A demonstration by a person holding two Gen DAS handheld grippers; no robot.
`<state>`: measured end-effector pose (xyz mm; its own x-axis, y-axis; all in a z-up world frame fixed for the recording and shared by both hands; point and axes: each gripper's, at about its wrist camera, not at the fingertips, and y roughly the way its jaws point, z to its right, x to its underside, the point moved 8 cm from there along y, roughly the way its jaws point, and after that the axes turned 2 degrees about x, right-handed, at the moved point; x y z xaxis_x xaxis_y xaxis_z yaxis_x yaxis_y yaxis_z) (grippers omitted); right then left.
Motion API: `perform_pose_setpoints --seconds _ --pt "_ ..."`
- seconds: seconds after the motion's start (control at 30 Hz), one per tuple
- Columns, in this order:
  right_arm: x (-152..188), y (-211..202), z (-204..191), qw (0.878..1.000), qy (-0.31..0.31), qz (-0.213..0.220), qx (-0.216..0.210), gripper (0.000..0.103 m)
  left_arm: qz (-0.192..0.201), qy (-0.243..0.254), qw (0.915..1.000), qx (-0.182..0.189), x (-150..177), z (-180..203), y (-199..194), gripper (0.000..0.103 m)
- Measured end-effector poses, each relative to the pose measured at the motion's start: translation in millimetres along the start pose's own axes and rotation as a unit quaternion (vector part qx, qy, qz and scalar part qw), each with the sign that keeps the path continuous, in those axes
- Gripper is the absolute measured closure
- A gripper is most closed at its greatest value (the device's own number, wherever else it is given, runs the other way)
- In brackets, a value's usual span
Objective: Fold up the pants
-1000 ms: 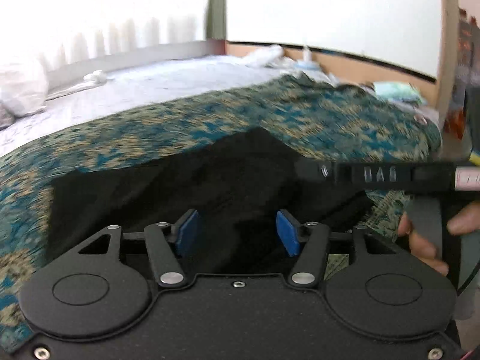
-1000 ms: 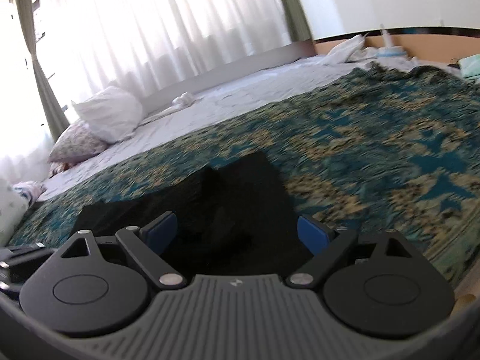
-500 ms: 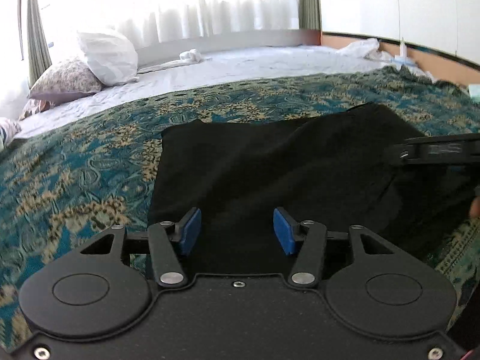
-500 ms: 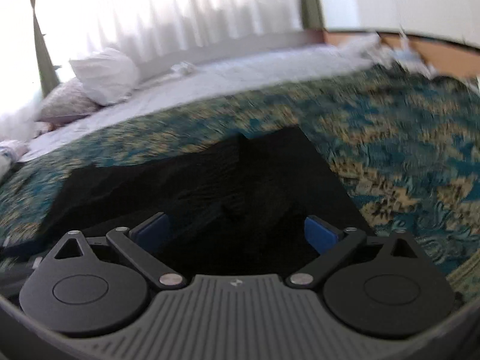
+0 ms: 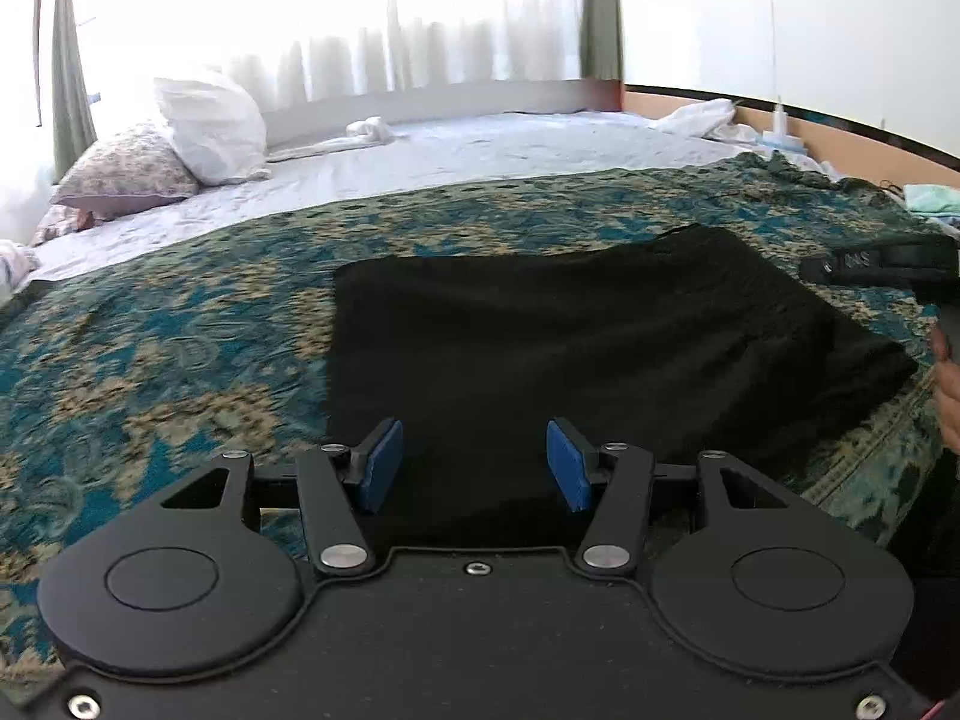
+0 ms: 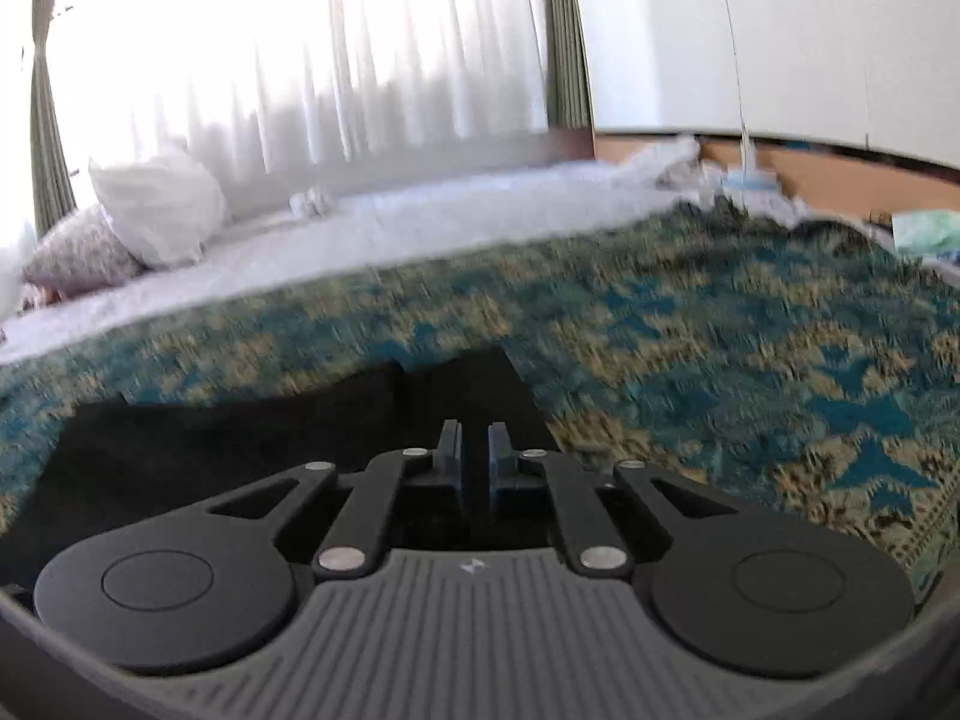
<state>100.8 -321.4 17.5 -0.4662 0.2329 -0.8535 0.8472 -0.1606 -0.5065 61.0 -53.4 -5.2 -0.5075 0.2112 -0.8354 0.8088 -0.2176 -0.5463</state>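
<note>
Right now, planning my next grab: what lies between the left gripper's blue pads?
In the left wrist view, only the black pants lie between the left gripper pads; neither presses it.

The pants [image 5: 576, 354] are plain black all over. They lie on a bedspread [image 5: 180, 348] with a busy pattern of blue-green, sandy yellow and dark spots. The sheet [image 5: 480, 150] is white. One pillow [image 5: 210, 126] is white, and the other pillow [image 5: 126, 171] has small pinkish flowers on a pale ground. The curtains [image 6: 300, 48] are white, with grey-green drapes [image 5: 600, 6] beside them. Each tool is black with blue pads [image 5: 384, 465].
</note>
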Motion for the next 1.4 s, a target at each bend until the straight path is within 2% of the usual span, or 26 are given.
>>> perform_pose_setpoints --seconds 0.07,0.13,0.2,0.3,0.4,0.47,0.57,0.6,0.67,0.7,0.77,0.8,0.83,0.9,0.93,1.0,1.03,1.07,1.1,1.13,1.17,1.2,1.27,1.3,1.4 --pt "4.5 -6.0 4.2 0.999 0.026 0.0 -0.026 0.044 0.001 0.0 0.9999 -0.011 3.3 -7.1 -3.3 0.052" --pt "7.5 -17.2 4.4 0.997 0.05 0.014 -0.055 0.033 -0.006 -0.002 0.9998 -0.021 8.0 -14.5 -2.4 0.051" --pt "13.8 -26.2 1.7 0.995 0.065 0.009 -0.069 0.033 -0.016 -0.011 0.9995 -0.026 13.7 -20.3 1.4 0.051" --pt "28.9 -26.6 -11.4 0.996 0.047 -0.018 -0.073 0.032 -0.021 -0.029 0.9991 -0.022 19.3 -24.4 5.8 0.051" --pt "34.2 -14.9 -20.9 0.998 0.031 -0.03 -0.05 0.028 -0.021 -0.034 0.999 -0.022 19.8 -25.6 8.1 0.051" --pt "31.2 1.6 -20.6 0.997 0.053 -0.039 -0.031 0.019 -0.021 -0.039 0.9988 -0.02 20.5 -25.9 8.6 0.051" --pt "26.4 25.8 -22.5 0.997 0.065 -0.044 -0.011 0.017 -0.023 -0.053 0.9982 -0.015 22.1 -28.7 9.8 0.051" --pt "24.5 31.7 -26.1 0.997 0.058 -0.047 -0.006 0.018 -0.024 -0.06 0.9978 -0.013 22.9 -29.6 9.8 0.05" --pt "21.9 38.1 -33.1 0.997 0.048 -0.055 -0.004 0.035 -0.025 -0.071 0.9971 -0.012 23.7 -30.6 9.9 0.05" --pt "20.8 38.2 -34.7 0.997 0.046 -0.055 -0.003 0.038 -0.026 -0.075 0.9968 -0.012 24.0 -31.0 9.7 0.05" --pt "18.5 34.4 -32.6 0.998 0.048 -0.051 0.003 0.06 -0.028 -0.081 0.9963 -0.013 23.4 -31.8 9.3 0.051" --pt "15.9 31.5 -31.3 0.998 0.046 -0.048 0.006 0.065 -0.028 -0.083 0.9961 -0.011 22.6 -31.8 8.6 0.051" --pt "12.1 27.3 -29.9 0.998 0.041 -0.041 0.006 0.081 -0.029 -0.085 0.9959 -0.01 21.3 -30.9 7.6 0.051" --pt "4.1 16.7 -28.1 1.0 0.016 -0.021 0.011 0.088 -0.026 -0.082 0.9963 -0.005 18.9 -27.9 5.4 0.051" --pt "0.0 10.2 -26.9 1.0 0.002 -0.006 0.016 0.099 -0.027 -0.079 0.9965 -0.004 18.3 -26.1 5.3 0.051" --pt "-5.8 4.8 -21.0 0.999 -0.013 0.011 0.036 0.1 -0.027 -0.073 0.997 -0.009 19.6 -23.5 6.6 0.051" --pt "-6.5 4.6 -17.0 0.999 -0.01 0.007 0.035 0.098 -0.026 -0.071 0.9971 -0.01 20.3 -23.1 6.8 0.05" --pt "-5.8 6.1 -11.6 1.0 0.001 -0.003 0.029 0.09 -0.025 -0.07 0.9971 -0.011 20.8 -22.8 6.8 0.05" --pt "-3.9 7.6 -6.9 1.0 0.015 -0.017 0.018 0.086 -0.025 -0.071 0.9971 -0.011 20.9 -22.8 6.5 0.05" --pt "-0.6 8.4 -0.6 0.999 0.039 -0.033 0.0 0.078 -0.025 -0.071 0.9971 -0.01 21.2 -22.9 6.1 0.05" --pt "2.0 8.1 4.0 0.997 0.06 -0.042 -0.017 0.06 -0.026 -0.072 0.997 -0.009 21.6 -23.2 5.9 0.05" --pt "5.9 6.2 8.4 0.994 0.084 -0.05 -0.044 0.054 -0.027 -0.073 0.9969 -0.008 22.2 -23.7 5.9 0.05" --pt "12.8 2.3 16.9 0.986 0.129 -0.065 -0.089 0.044 -0.029 -0.074 0.9968 -0.008 24.4 -25.1 6.3 0.05" --pt "16.1 1.0 19.3 0.982 0.14 -0.073 -0.104 0.043 -0.03 -0.076 0.9966 -0.007 25.3 -25.8 6.5 0.05" --pt "22.0 2.2 15.2 0.979 0.134 -0.09 -0.125 0.034 -0.03 -0.08 0.9963 -0.006 26.2 -26.6 6.9 0.05"
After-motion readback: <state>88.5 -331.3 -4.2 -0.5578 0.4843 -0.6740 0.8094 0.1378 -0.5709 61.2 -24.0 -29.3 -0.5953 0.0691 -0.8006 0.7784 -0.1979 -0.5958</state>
